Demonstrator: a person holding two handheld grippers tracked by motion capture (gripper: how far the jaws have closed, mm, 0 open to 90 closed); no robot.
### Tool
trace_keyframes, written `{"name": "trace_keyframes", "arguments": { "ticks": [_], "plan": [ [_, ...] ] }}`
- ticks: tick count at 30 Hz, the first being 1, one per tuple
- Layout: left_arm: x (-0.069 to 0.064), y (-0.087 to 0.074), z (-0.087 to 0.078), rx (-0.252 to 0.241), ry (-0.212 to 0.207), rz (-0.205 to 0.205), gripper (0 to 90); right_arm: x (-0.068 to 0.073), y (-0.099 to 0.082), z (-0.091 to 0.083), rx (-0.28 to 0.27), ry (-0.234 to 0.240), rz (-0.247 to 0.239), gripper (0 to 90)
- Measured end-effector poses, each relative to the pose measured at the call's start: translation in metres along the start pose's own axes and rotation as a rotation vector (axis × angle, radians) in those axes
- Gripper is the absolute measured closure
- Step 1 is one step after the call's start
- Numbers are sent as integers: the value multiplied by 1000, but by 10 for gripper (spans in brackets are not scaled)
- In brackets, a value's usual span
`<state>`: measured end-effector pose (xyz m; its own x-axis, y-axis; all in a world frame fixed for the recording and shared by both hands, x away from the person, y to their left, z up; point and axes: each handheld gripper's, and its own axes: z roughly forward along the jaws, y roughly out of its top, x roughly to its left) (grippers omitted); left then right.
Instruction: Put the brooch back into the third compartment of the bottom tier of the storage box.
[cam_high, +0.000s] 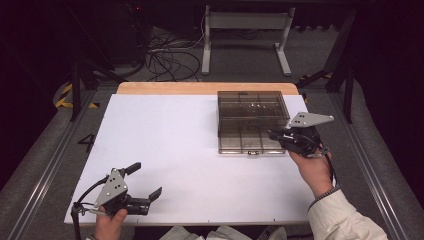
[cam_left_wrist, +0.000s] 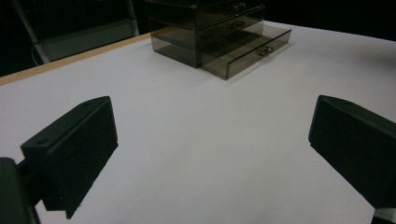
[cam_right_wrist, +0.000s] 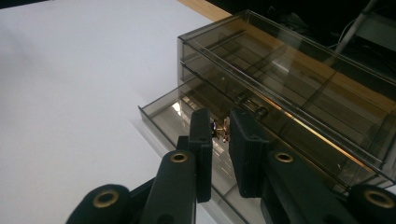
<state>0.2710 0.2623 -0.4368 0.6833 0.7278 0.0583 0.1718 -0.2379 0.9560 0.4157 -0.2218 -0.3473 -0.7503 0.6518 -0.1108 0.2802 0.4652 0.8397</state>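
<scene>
A smoky see-through drawer box stands at the back right of the white table. Its bottom drawer is pulled out toward the person, also seen as the open drawer in the left gripper view. My right gripper hovers at the box's front right, jaws over the open drawer. In the right gripper view, the right gripper is shut on a small gold-coloured item pinched near the tips. My left gripper rests low near the table's front left, open with nothing between its jaws.
Two dark knobs mark the closed upper drawers. A wooden strip edges the table's far side. Metal rails run along both sides, and a white frame with cables stands on the floor behind.
</scene>
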Motion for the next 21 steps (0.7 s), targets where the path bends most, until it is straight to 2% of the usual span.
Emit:
{"name": "trace_keyframes", "arguments": {
  "ticks": [8, 15, 21],
  "plan": [
    [0, 0, 0, -1, -1, 1, 21, -16, -7, 13, 60, -46, 72, 798],
    [0, -1, -1, 2, -3, 3, 21, -30, -15, 27, 103, -60, 124, 798],
    [0, -1, 0, 5, -5, -4, 21, -38, -23, 37, 119, -75, 141, 798]
  ]
}}
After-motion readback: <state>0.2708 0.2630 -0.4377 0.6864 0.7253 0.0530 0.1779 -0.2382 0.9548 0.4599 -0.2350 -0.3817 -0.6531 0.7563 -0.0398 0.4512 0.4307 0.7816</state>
